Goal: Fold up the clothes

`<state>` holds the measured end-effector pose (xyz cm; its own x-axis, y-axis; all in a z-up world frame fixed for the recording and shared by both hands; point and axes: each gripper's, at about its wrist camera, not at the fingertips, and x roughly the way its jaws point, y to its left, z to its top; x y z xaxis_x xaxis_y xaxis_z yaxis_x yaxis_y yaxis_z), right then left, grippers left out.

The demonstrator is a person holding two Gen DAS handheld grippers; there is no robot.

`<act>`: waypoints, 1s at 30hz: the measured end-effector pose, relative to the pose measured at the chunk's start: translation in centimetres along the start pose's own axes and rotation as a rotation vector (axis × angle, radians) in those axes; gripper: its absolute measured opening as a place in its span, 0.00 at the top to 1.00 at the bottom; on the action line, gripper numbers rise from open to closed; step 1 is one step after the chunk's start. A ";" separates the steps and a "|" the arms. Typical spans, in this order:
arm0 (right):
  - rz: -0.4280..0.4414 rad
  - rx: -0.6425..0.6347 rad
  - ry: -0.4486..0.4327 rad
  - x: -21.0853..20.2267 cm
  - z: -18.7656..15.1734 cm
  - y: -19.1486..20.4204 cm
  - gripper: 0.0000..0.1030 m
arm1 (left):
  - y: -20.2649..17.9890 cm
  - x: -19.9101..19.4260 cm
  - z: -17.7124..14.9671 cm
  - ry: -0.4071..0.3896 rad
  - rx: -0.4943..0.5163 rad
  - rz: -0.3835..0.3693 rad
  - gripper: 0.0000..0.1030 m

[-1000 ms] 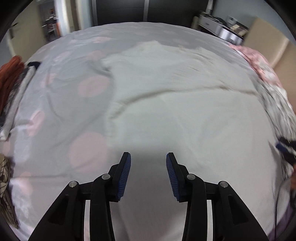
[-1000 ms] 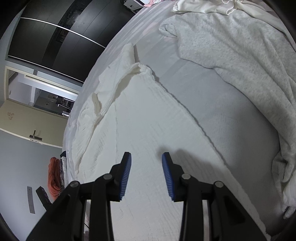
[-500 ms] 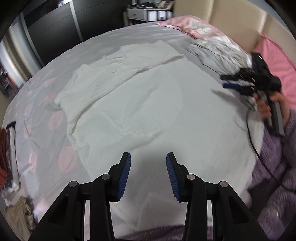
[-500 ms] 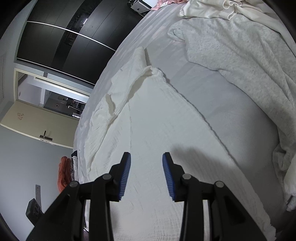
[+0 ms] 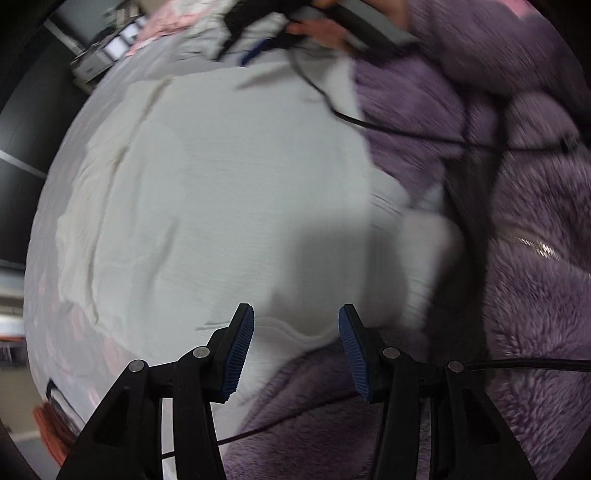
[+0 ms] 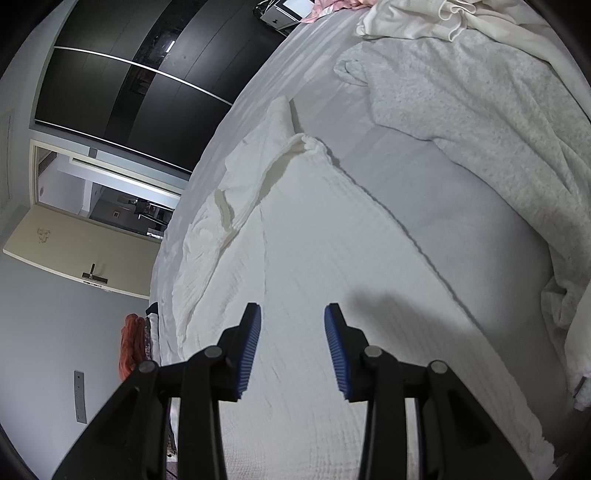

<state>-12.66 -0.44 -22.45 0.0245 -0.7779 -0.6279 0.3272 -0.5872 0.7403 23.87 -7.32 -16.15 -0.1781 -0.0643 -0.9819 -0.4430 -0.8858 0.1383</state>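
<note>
A white crinkled garment [image 5: 229,192] [image 6: 306,266] lies spread flat on the bed. My left gripper [image 5: 295,325] points almost straight down over the garment's near hem, which curves just below its tips; its jaws are opening and nothing is between them. My right gripper [image 6: 291,325] hovers open over the garment's middle, nothing between its blue pads. In the left wrist view the right gripper [image 5: 258,48] shows blurred at the top, held in a hand [image 5: 317,29].
A person's purple fleece sleeve [image 5: 517,258] fills the right and bottom of the left view, with black cables across it. A fluffy white blanket [image 6: 480,110] lies to the garment's right. Orange clothes [image 6: 129,347] sit at the bed's far edge. Dark wardrobe [image 6: 147,74] stands behind.
The left gripper swung and rolled across the bed toward the person, now over the garment's near hem, its jaws wider apart. The right gripper has stayed in place.
</note>
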 end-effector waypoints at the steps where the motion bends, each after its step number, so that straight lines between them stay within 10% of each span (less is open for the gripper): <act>1: -0.001 0.001 0.000 0.0 0.0 0.0 0.66 | -0.5 0.3 0.1 0.013 0.027 -0.005 0.52; 11: -0.003 0.006 -0.006 -0.3 -0.1 -0.1 0.66 | -0.4 3.6 0.4 0.126 0.050 -0.012 0.53; 13: -0.004 0.004 -0.006 -0.3 -0.2 -0.1 0.66 | 0.0 4.0 0.3 0.128 0.020 0.001 0.67; 17: -0.007 -0.018 -0.010 -0.4 -0.2 0.2 0.66 | 0.3 3.7 0.1 0.095 -0.034 0.010 0.91; 30: 0.063 -0.278 0.121 -4.5 0.8 6.9 0.66 | 4.9 0.1 -0.4 -0.077 -0.314 0.031 0.93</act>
<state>-11.27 -1.23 -14.30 0.1594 -0.7688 -0.6194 0.5672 -0.4421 0.6948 22.02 -11.87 -15.61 -0.2584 -0.0694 -0.9636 -0.1454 -0.9833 0.1098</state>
